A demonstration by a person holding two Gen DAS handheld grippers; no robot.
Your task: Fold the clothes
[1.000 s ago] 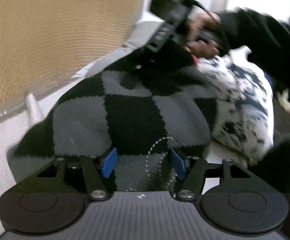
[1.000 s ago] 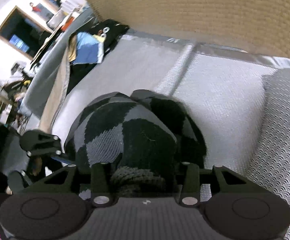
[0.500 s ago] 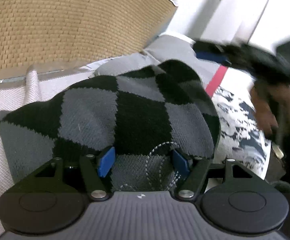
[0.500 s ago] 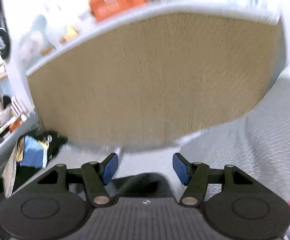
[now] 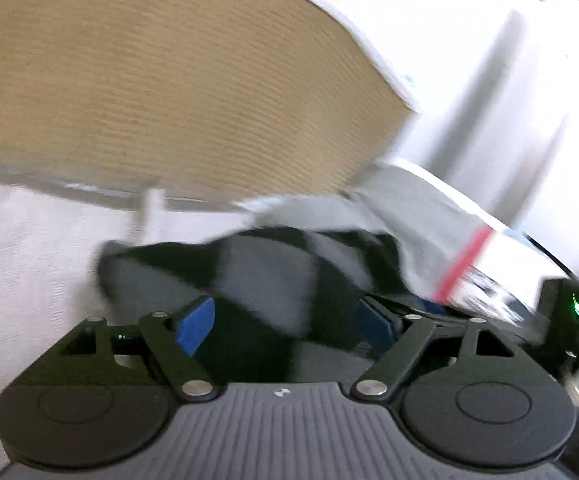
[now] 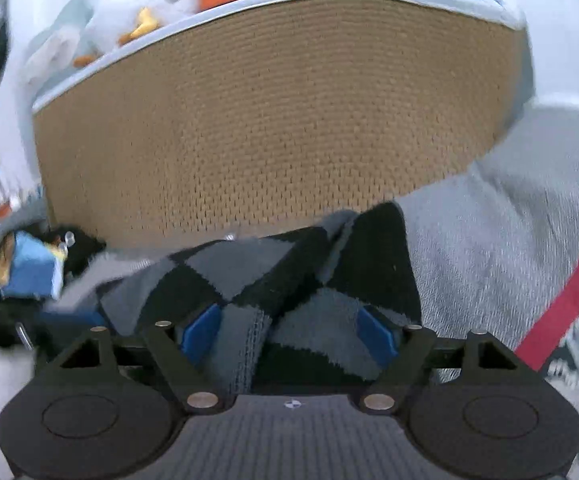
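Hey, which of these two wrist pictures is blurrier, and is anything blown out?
Left wrist view: heavier motion smear on the checked sweater, wall at right blown out white. Right wrist view: woven panel fairly crisp, edges smeared, fisheye bends its rim.

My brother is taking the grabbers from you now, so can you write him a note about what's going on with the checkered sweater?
Left gripper: fingers open, the black-and-grey checkered sweater lies between them, not pinched.
Right gripper: fingers open too, a bunched edge of the same sweater sits between them.
Where things are: the sweater lies in a heap on the white bed cover, in front of the tan woven headboard. A grey garment with a red stripe lies beside it.
Done: the sweater looks partly gathered; the view is blurred, so I can't count folds.
Left: probably flatten it, finish the fold, then fold the grey garment.
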